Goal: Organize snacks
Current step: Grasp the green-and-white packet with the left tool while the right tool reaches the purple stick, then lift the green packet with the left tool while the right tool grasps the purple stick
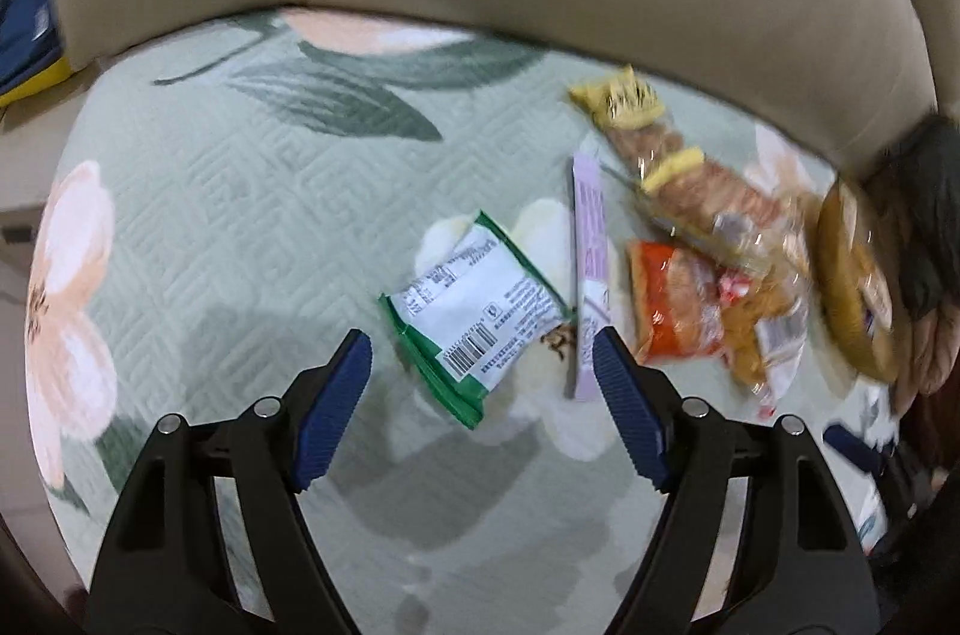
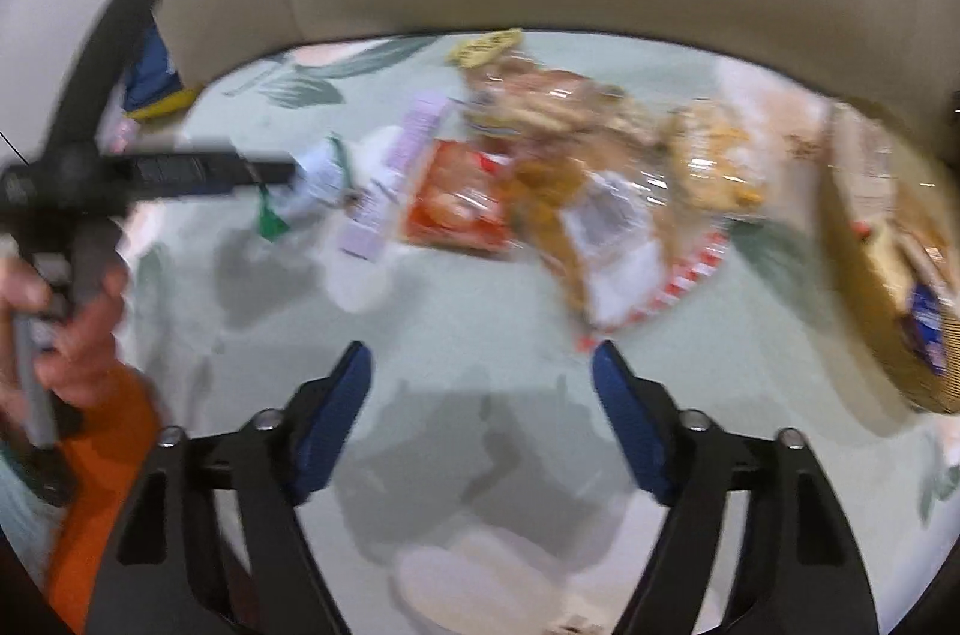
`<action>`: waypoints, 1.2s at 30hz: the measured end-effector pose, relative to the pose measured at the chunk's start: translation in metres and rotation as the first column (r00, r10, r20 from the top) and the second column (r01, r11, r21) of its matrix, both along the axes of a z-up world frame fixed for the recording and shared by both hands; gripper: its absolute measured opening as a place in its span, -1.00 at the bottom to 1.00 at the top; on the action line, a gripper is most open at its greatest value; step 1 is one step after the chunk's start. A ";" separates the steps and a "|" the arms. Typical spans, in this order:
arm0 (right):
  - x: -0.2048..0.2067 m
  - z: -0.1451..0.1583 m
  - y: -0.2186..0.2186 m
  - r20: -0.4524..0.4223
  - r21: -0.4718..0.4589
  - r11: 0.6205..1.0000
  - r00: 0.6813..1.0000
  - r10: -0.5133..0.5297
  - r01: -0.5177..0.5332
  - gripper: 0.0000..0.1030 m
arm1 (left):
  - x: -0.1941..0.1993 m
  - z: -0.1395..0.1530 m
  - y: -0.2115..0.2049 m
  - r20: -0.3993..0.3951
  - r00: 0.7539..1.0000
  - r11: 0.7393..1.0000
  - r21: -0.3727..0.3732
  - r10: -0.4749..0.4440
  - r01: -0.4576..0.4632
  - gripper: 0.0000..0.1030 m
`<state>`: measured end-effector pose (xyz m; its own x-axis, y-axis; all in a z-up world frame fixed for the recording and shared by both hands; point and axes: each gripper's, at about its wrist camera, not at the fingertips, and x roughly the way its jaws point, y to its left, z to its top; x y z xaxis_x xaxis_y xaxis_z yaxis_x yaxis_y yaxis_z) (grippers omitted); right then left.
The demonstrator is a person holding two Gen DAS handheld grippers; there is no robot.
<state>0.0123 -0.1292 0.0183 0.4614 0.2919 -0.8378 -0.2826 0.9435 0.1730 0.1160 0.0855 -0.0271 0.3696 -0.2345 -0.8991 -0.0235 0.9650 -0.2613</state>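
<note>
Floral sofa cover (image 1: 210,227), green-edged snack packet (image 1: 474,317) just ahead of spread, empty left gripper (image 1: 480,365).

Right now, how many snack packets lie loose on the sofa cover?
6, perhaps more hidden: green packet, purple stick, orange packet, yellow-banded biscuits, two clear bags.

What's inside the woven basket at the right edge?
The woven basket holds at least one blue-labelled packet and some pale packaging, too blurred to identify. Its wall hides anything deeper, and the frame edge cuts off the rest.
</note>
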 end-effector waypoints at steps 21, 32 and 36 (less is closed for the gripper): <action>0.157 -0.035 0.100 -0.209 -0.070 0.989 0.972 0.110 -0.128 -0.28 | 0.018 -0.043 -0.020 0.027 0.965 0.947 0.201 -0.262 0.252 0.29; 0.121 -0.040 0.117 -0.165 -0.084 0.975 0.967 0.192 -0.208 -0.62 | -0.008 -0.019 0.002 0.083 0.985 0.970 0.204 -0.150 0.131 -0.23; 0.081 -0.031 0.115 -0.156 -0.061 0.965 0.957 0.245 -0.256 -0.64 | -0.028 0.002 0.013 0.101 0.991 0.988 0.138 -0.082 0.068 -0.23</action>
<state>0.0937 -0.0142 -0.0130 0.2534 0.3123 -0.9155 -0.4890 0.8580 0.1573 0.0880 0.0988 -0.0253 0.4507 -0.1455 -0.8808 0.0711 0.9893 -0.1271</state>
